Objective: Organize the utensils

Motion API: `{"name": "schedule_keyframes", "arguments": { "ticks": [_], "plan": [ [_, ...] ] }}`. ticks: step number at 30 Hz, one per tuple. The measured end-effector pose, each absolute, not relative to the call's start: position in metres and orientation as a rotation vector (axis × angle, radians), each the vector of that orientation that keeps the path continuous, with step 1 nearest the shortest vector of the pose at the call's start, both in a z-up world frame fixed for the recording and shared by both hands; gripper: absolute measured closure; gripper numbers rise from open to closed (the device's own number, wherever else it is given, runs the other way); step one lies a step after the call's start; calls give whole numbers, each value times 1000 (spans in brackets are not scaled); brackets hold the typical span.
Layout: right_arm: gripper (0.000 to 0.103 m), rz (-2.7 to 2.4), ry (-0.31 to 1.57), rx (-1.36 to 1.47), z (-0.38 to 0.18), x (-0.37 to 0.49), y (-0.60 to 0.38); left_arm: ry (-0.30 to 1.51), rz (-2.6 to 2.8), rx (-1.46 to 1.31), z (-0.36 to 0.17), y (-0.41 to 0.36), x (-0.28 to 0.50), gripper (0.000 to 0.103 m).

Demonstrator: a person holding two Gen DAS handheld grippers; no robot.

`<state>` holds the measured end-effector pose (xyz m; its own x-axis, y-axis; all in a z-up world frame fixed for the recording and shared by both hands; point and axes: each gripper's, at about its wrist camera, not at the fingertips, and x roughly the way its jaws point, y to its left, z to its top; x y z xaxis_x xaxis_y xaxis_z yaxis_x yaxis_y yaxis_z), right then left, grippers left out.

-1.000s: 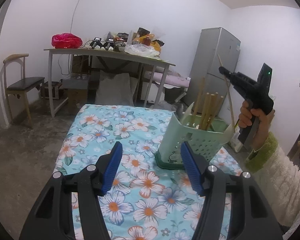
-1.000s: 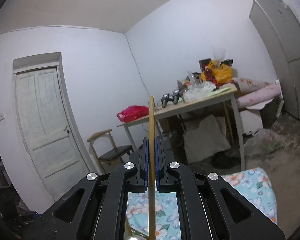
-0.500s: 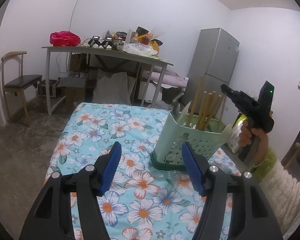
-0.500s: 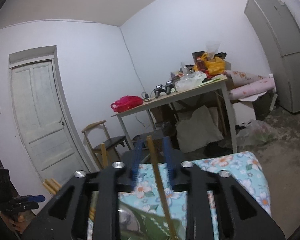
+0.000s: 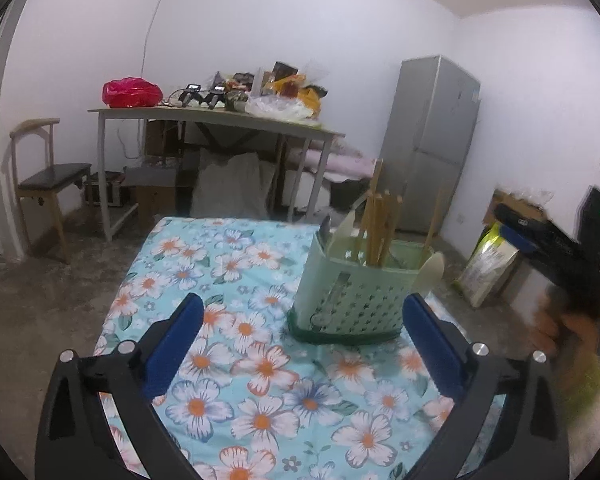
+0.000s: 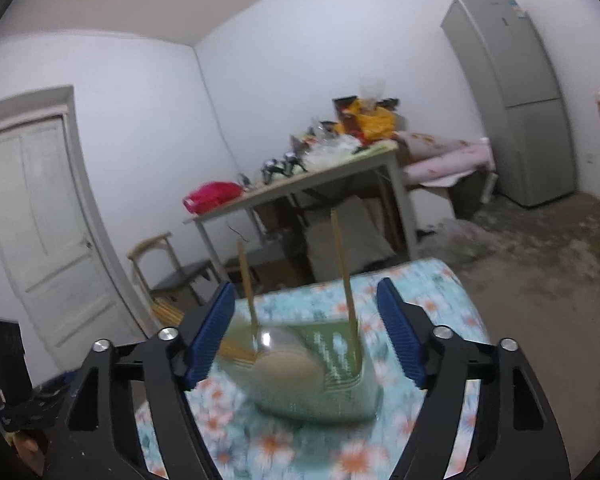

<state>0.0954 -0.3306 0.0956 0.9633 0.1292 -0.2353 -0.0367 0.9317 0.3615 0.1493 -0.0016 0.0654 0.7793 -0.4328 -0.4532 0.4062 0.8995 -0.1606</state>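
Chopstick released from right hand-held gripper, now in green basket; jaws just opened, empty. Left hand-held gripper likewise widened, empty.

Plain white walls close in a bare room with a rough grey concrete floor. A tall grey fridge stands in the far corner. Along the back wall runs a long cluttered table with a red bag at one end, a wooden chair just beside it. A pale panelled door sits shut in the side wall
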Motion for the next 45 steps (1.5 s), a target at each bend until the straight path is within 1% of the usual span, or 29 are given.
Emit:
{"name": "schedule_keyframes", "arguments": {
  "ticks": [6, 12, 25, 37, 45],
  "plan": [
    [17, 1, 393, 293, 73, 58, -287, 554, -348, 23, 53, -25, 140, 6],
    [12, -61, 509, 242, 61, 54, -263, 552, -203, 93, 49, -36, 131, 6],
    [10, -194, 622, 130, 47, 51, -244, 633, -68, 90, 48, -31, 136, 6],
    [10, -276, 653, 102, 46, 52, -256, 681, -53, 105, 46, -32, 142, 5],
    [10, -294, 662, 117, 46, 51, -264, 683, -53, 115, 46, -35, 141, 6]
  ]
}}
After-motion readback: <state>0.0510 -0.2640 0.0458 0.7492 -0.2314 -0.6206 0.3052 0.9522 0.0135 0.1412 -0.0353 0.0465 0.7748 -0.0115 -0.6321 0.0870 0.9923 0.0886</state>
